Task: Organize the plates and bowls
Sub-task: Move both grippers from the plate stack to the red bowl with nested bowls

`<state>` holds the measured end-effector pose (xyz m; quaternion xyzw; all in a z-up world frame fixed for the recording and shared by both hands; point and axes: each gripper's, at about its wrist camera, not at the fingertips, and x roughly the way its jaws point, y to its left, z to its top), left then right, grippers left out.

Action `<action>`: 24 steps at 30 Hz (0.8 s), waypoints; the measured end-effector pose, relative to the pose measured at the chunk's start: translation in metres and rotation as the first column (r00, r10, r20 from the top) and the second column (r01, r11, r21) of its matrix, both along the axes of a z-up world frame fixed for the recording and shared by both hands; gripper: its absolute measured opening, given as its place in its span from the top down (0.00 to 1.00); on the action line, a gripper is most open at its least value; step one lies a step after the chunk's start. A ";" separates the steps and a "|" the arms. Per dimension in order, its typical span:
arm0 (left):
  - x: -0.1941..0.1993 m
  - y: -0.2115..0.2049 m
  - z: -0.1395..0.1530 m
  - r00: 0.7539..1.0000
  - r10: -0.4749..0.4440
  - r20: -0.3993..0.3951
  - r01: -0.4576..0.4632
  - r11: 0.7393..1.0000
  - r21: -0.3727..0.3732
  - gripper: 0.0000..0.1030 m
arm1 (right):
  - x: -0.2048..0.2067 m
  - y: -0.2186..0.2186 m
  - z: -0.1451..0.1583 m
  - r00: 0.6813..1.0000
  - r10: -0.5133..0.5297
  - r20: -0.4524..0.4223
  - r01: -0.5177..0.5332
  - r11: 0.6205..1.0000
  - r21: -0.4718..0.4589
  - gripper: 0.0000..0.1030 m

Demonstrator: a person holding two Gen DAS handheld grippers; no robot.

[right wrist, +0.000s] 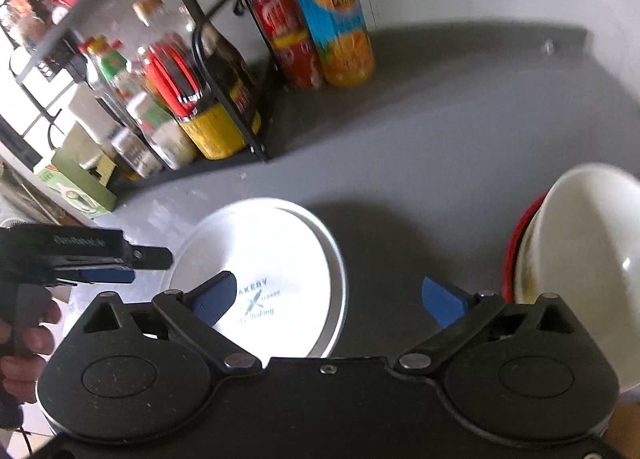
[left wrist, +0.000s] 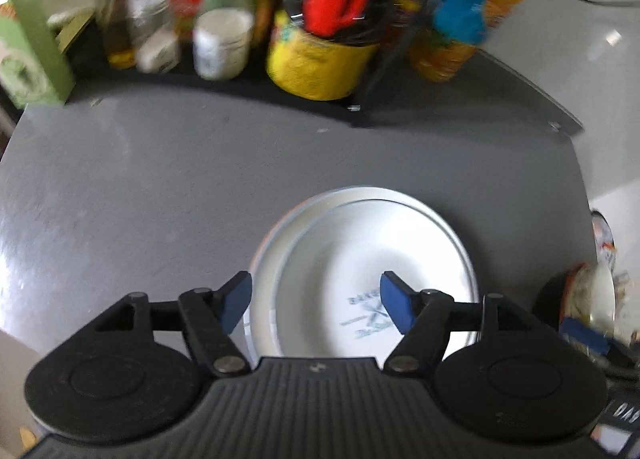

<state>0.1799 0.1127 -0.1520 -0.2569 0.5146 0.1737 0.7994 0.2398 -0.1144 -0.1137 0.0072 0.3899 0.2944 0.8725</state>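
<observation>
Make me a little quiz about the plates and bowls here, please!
1. True or false: the left tongs are holding a plate.
2. Which colour are the stacked plates: A) white, B) green, C) black?
3. Fill in: the white bowl sits in a ___ bowl.

Key: 1. False, both the left and right tongs are open and empty. 2. A. 3. red.
</observation>
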 end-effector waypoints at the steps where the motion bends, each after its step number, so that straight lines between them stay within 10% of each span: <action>1: 0.002 -0.006 0.001 1.000 -0.001 -0.010 0.001 1.000 0.013 0.33 | 0.000 -0.004 0.005 1.000 0.001 0.004 -0.001 1.000 0.002 0.03; 11: 0.006 -0.061 0.016 1.000 0.015 0.027 -0.015 1.000 -0.005 0.33 | -0.009 -0.038 0.034 0.993 0.111 0.047 -0.114 0.992 0.059 0.01; 24: 0.042 -0.138 0.027 0.995 -0.080 0.065 0.080 0.997 0.002 0.33 | -0.003 -0.113 0.033 0.999 -0.010 0.048 0.006 0.996 0.084 0.01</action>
